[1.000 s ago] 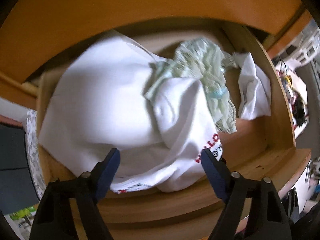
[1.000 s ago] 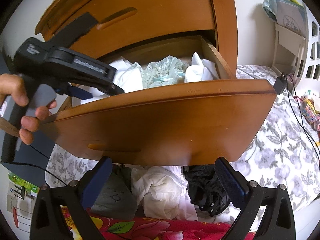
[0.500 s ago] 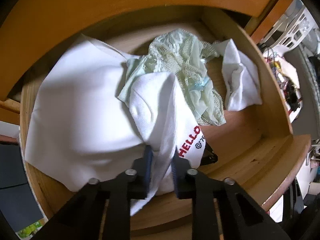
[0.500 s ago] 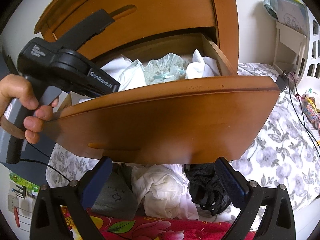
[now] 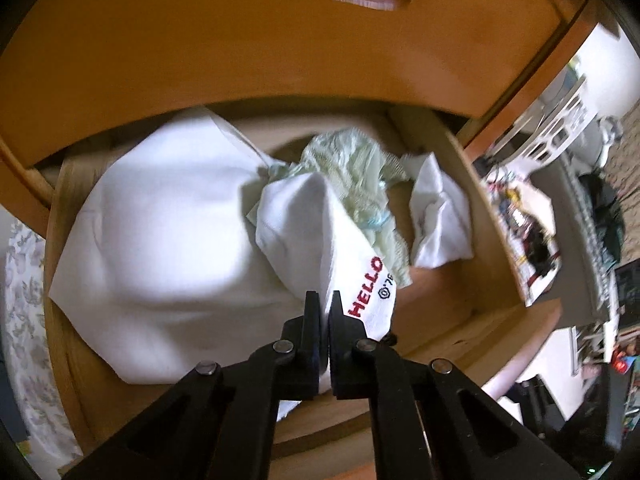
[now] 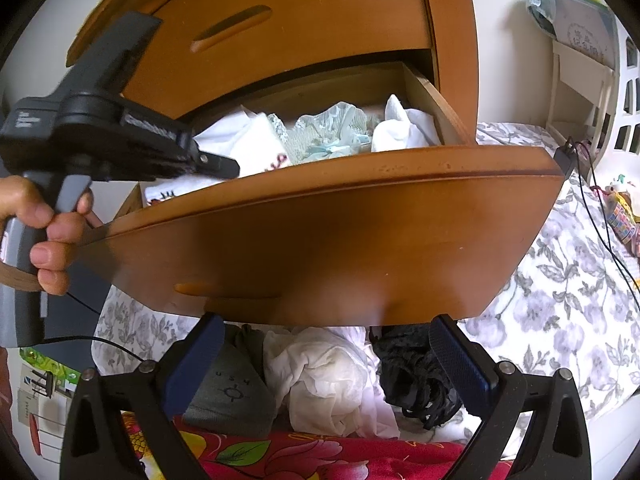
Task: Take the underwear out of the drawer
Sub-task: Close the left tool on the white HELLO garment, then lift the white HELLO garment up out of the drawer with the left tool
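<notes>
The wooden drawer (image 5: 496,216) (image 6: 360,232) stands pulled out, full of laundry. White underwear with red HELLO lettering (image 5: 320,240) (image 6: 256,148) rises from the pile, pinched at its lower edge by my left gripper (image 5: 325,300), which is shut on it. Pale green lace underwear (image 5: 360,176) (image 6: 332,132) lies behind it, a large white garment (image 5: 160,248) fills the left side, and a crumpled white piece (image 5: 440,220) (image 6: 404,128) sits at the right. My right gripper (image 6: 324,352) hangs open below the drawer front, holding nothing.
A hand (image 6: 44,232) holds the left gripper's handle at the drawer's left corner. Under the drawer lie a grey garment (image 6: 232,388), a white garment (image 6: 328,380) and black lace (image 6: 412,376) on red floral fabric (image 6: 304,456). A floral bedsheet (image 6: 568,288) spreads right.
My left gripper closed on the HELLO underwear and has drawn back and up, lifting the fabric from the pile. The right gripper has stayed open below the drawer front.
</notes>
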`<state>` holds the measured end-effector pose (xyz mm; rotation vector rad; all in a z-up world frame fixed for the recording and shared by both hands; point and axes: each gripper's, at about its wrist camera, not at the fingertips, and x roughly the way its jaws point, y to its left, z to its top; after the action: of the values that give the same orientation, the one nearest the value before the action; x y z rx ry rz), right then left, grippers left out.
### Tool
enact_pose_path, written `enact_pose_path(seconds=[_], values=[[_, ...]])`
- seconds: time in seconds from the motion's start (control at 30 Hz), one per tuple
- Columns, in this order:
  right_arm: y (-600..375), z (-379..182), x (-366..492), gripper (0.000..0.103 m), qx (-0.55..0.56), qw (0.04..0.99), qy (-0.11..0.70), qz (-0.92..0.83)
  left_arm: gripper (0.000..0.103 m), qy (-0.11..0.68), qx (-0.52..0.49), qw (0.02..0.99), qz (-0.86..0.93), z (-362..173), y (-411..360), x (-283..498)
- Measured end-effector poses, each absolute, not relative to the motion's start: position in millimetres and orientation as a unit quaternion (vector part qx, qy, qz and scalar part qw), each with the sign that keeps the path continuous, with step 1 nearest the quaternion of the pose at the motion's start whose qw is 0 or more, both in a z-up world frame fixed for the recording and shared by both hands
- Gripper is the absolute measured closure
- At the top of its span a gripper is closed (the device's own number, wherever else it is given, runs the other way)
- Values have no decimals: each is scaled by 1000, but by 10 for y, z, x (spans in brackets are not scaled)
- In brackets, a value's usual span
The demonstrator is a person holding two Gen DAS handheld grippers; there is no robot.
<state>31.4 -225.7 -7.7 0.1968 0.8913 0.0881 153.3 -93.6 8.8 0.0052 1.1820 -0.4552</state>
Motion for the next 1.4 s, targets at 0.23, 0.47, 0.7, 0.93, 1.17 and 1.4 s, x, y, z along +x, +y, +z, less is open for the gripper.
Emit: enact_pose_path(seconds=[0.23,0.47,0.7,0.93,1.17,1.4], values=[[-2256,-71,306,0,93,898,429,40,100,502,-49,834,-224,240,-778,1386],[-2258,-70,306,0,91,897,430,36,101,424,-131,864,-238,432,-433,1130],[-2242,-75,300,0,85,898,432,29,101,408,-126,873,-234,540,-314,1086],[-2233,-76,301,0,80,898,432,28,65,490,-61,841,-219,370,-620,1447],[-2255,-89,306,0,87,896,434,32,60,556,-10,806,-205,50,-1023,1680],[-2269,-97,312,0,93,895,435,36,60,604,41,774,-184,-214,-1298,1787]])
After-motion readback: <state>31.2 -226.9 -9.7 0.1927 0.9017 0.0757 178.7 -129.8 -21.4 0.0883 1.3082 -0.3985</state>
